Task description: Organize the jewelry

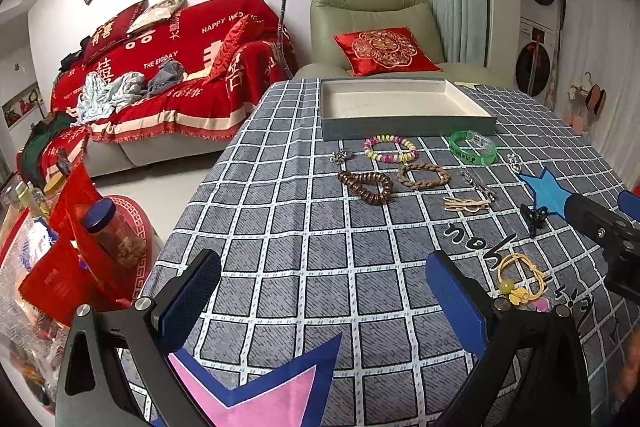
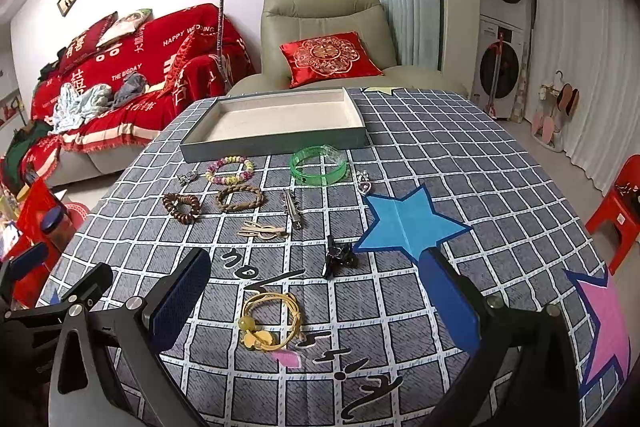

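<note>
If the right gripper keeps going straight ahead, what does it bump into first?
Probably the yellow cord bracelet with a bead and flower charm, lying on the checked tablecloth between the open right gripper fingers; the black claw clip lies beyond.

The left tool [image 1: 324, 295] hung over the table [image 1: 280, 227] at the bottom of the frame, its blue-padded fingers [image 1: 192, 291] spread wide with only checked cloth between them. Above centre lay a grey tray [image 1: 408, 129], its cream inside bare. Just below it sat a multicoloured bead bracelet [image 1: 390, 149] and a green bangle [image 1: 473, 147]; lower, a dark wooden bracelet [image 1: 366, 185] beside a braided brown one [image 1: 424, 175]. A yellow cord bracelet [image 1: 520, 279] lay at lower right, near the right tool [image 1: 608, 223] at the right edge.
</note>
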